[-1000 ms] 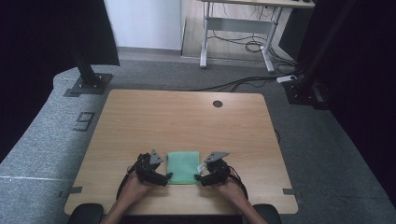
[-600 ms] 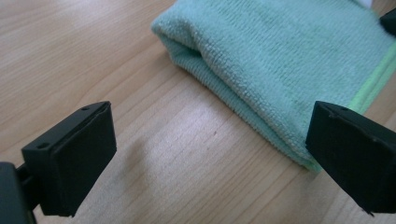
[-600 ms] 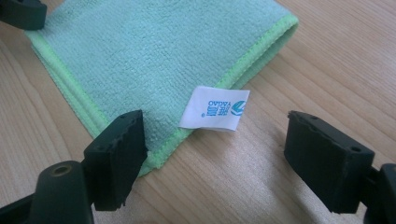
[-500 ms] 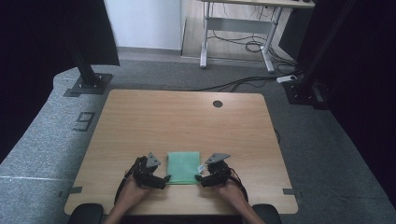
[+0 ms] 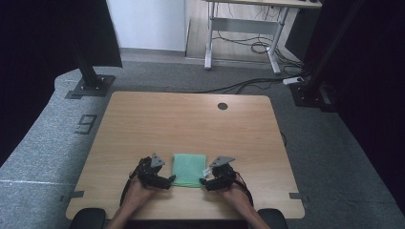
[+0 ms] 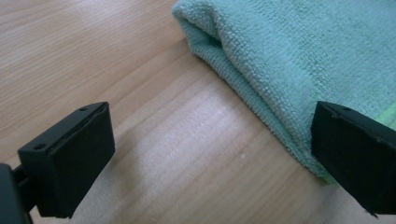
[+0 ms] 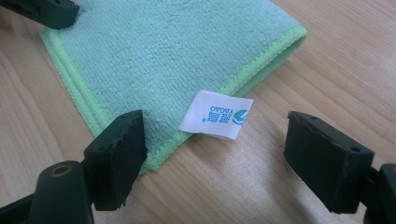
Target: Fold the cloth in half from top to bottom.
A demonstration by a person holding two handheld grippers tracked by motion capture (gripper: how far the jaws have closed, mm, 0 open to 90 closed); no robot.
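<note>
There, green cloth between the left gripper and right gripper, both released.

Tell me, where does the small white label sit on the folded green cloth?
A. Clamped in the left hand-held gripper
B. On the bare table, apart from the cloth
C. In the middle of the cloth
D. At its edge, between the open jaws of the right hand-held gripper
D: the small white label sticks out from the hem of the folded green cloth, between the open jaws of the right hand-held gripper.

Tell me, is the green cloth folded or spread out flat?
Folded: the green cloth shows doubled layers with a rounded fold along its edge.
</note>
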